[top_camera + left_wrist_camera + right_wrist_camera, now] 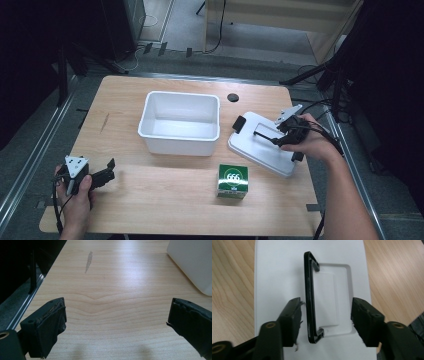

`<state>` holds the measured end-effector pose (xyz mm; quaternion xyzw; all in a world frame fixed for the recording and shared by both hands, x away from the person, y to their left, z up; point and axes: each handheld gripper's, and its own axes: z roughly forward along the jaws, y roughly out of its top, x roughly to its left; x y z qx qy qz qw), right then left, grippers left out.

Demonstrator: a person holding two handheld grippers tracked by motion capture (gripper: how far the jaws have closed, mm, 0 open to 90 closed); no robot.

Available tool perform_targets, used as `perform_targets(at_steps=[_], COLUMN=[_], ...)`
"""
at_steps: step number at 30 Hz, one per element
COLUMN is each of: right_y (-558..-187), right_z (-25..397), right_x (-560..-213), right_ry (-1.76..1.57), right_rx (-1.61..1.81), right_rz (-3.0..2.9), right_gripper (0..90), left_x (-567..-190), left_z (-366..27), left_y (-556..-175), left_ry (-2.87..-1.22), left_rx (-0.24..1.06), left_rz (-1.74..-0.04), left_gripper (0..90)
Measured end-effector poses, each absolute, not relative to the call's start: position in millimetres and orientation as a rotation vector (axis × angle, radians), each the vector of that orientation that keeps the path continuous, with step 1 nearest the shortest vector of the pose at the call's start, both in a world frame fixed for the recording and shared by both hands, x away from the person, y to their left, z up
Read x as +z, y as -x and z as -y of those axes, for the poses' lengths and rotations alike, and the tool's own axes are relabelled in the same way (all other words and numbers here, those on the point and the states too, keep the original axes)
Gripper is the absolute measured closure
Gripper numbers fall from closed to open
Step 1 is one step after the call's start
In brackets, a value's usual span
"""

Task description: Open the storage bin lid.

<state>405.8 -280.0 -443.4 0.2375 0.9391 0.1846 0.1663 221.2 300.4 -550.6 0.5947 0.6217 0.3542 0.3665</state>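
On the light wooden worktop [165, 175] a flat white plastic lid with a black hinged carrying handle [262, 145] lies at the right side, to the right of an open white rectangular plastic tub [180, 122] that sits near the middle toward the far edge. The right tongs [274, 139], held in the person's right hand [311, 142], are low over the lid's top, and the right gripper view looks straight down on it: the slim black handle [310, 300] stands up on edge out of its shallow rectangular recess, and the two jaws are spread apart with the handle between them, the left-hand jaw almost against the bar and the right-hand jaw well off it across the recess, so nothing is clamped. A black clip [239, 123] shows at the lid's far-left end. In front of the lid and tub, nearer the person, stands a small green cardboard box printed with "666" [232, 181], apart from both. The left tongs [111, 169] rest at the near left corner of the worktop in the person's left hand [76, 195], well apart from the tub; the left gripper view shows their jaws wide apart over bare wood, with a corner of the tub [192, 262] at the upper right.
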Motion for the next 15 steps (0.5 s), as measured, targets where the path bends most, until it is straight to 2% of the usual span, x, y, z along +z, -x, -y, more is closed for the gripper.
perform_targets(at_steps=[3, 9, 12, 15], right_y=[-401.5, -393.8, -389.0, -383.7], right_z=[280.2, 279.4, 278.9, 276.7], right_x=[-437.9, -427.2, -423.7, -420.6], right_ry=[-0.693, -0.738, -0.721, -0.695], right_rx=[0.508, 0.494, 0.507, 0.504], right_rz=[-2.649, -2.648, -2.674, -2.676], right_gripper=[29.2, 1.4, 0.0, 0.0], left_x=[-550.6, -550.4, -550.4, -550.6], left_z=[-300.9, -299.9, -299.2, -299.6], left_y=[-221.0, -221.1, -220.8, -221.2], left_ry=[-1.525, -1.53, -1.525, -1.519], left_rx=[0.902, 0.917, 0.929, 0.924], left_rz=[-1.596, -1.604, -1.606, -1.608], left_gripper=[4.2, 6.0, 5.9, 1.7])
